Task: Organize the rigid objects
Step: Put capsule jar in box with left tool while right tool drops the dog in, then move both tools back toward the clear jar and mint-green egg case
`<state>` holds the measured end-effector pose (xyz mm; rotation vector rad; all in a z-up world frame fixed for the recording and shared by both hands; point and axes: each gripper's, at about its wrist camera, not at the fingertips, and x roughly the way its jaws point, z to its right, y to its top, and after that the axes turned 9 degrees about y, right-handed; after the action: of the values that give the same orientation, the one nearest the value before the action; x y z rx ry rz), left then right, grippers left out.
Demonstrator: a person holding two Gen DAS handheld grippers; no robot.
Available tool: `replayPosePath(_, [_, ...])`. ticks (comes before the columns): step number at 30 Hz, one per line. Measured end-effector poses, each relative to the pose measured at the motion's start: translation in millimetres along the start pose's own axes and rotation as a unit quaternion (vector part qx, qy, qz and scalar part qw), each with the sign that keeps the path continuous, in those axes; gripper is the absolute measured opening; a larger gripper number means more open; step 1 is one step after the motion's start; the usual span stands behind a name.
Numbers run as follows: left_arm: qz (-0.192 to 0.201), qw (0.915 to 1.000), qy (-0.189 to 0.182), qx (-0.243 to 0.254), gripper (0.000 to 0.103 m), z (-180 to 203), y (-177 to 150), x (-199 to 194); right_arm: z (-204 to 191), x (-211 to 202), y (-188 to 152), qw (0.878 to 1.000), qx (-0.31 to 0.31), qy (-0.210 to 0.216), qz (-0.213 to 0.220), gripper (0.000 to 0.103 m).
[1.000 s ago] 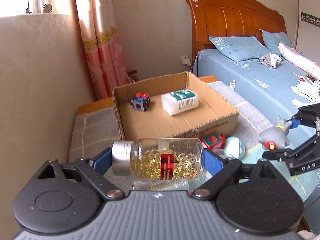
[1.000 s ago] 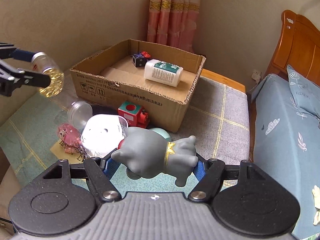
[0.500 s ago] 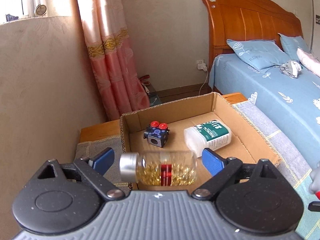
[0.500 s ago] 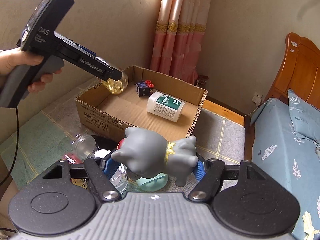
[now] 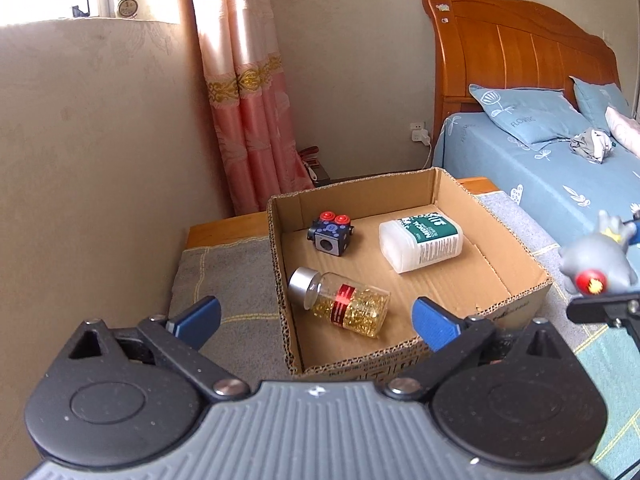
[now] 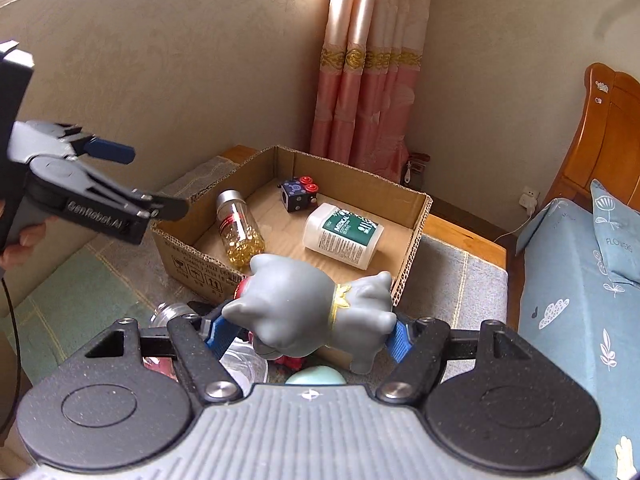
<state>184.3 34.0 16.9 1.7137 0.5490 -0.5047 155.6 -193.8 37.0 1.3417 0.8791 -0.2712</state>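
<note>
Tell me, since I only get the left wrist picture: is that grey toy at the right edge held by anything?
Observer: Yes. The right gripper is shut on the grey toy, gripping it at both ends.
Operator: Is anything still outside the box?
Observer: Yes. A clear jar and a teal round thing sit below the held toy, outside the cardboard box.
Operator: Who holds the gripper I look along?
Observer: A hand at the picture's left edge grips the handle of the left gripper. Its jaws have just been opening, with nothing between them.
</note>
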Motion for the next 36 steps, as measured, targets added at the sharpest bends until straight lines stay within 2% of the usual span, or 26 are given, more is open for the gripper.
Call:
replayPosePath(10, [-0.027, 0.9985, 0.031, -0.036, 0.102, -11, -32, -18, 17, 48, 54, 1.000, 0.021, -0.020, -0.001, 0.078])
replayPosePath(11, [-0.029, 0.9983, 0.033, -0.037, 0.102, -12, -34, -19, 17, 52, 57, 0.999, 0.023, -0.025, 0.000, 0.082])
replayPosePath(12, [-0.029, 0.9982, 0.035, -0.039, 0.102, -12, -36, -20, 19, 55, 60, 0.999, 0.027, -0.027, 0.000, 0.094])
replayPosePath(13, [-0.029, 0.9981, 0.035, -0.041, 0.102, -12, -38, -21, 19, 55, 60, 0.999, 0.028, -0.027, 0.005, 0.099])
replayPosePath(15, [-0.031, 0.9982, 0.031, -0.041, 0.102, -12, -41, -22, 17, 53, 60, 0.999, 0.028, -0.022, 0.015, 0.103])
replayPosePath(23, [-0.035, 0.9978, 0.022, -0.053, 0.102, -14, -50, -26, 7, 40, 43, 0.999, 0.028, -0.028, 0.013, 0.103])
replayPosePath(30, [-0.037, 0.9971, 0.025, -0.062, 0.102, -13, -57, -31, 5, 25, 21, 0.998, 0.052, -0.036, 0.026, 0.103])
replayPosePath(36, [-0.043, 0.9967, 0.027, -0.063, 0.102, -10, -69, -30, 4, 18, -12, 0.995, 0.069, -0.069, 0.033, 0.103])
